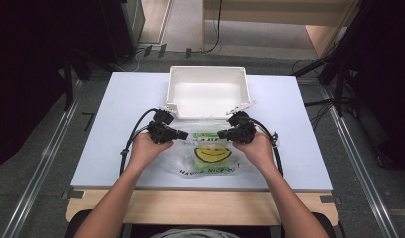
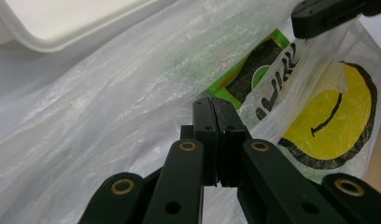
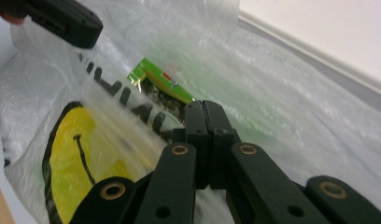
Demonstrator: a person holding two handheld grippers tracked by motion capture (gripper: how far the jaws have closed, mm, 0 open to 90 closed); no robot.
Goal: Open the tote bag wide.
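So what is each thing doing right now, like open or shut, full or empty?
Left gripper: jaws shut, pinching the bag's plastic.
Right gripper: jaws shut, pinching the bag's plastic too.
Plastic bag: lying flat on the table, crumpled, smiley face up, held at both sides.
Green packet: inside the bag, lying flat.
White bin: upright, empty.

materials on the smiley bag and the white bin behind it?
Bag: looks like thin translucent plastic film, glossy and crinkled; a green packet shows through it. Bin: apparently rigid moulded plastic, smooth, faintly shiny, with a rolled rim. Both grippers (left, right) seem shut on the film.
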